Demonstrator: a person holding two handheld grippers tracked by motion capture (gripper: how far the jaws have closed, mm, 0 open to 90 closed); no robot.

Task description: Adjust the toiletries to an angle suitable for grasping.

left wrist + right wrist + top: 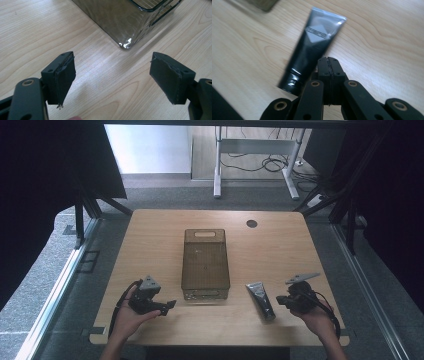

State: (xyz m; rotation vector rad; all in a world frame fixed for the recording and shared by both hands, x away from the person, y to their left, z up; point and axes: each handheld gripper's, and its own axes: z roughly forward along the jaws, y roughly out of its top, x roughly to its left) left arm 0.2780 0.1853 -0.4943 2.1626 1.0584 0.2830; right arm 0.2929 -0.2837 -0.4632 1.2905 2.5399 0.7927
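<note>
**Grippers at near edge; tube flat on table**

I find the left gripper [112, 75] spread wide with nothing between its jaws, held over bare table [150, 240] just beside the near corner of the bin [125, 20]. The bin's far end is cut off in the left gripper view. My right gripper [328, 65] has its jaws pressed together, gripping nothing. Just ahead of it lies the dark tube [312, 52], flat on the wood, cap end nearest; its label is too blurred to read. From above, the tube [261, 300] sits between bin [205, 262] and right gripper [281, 301].
</note>
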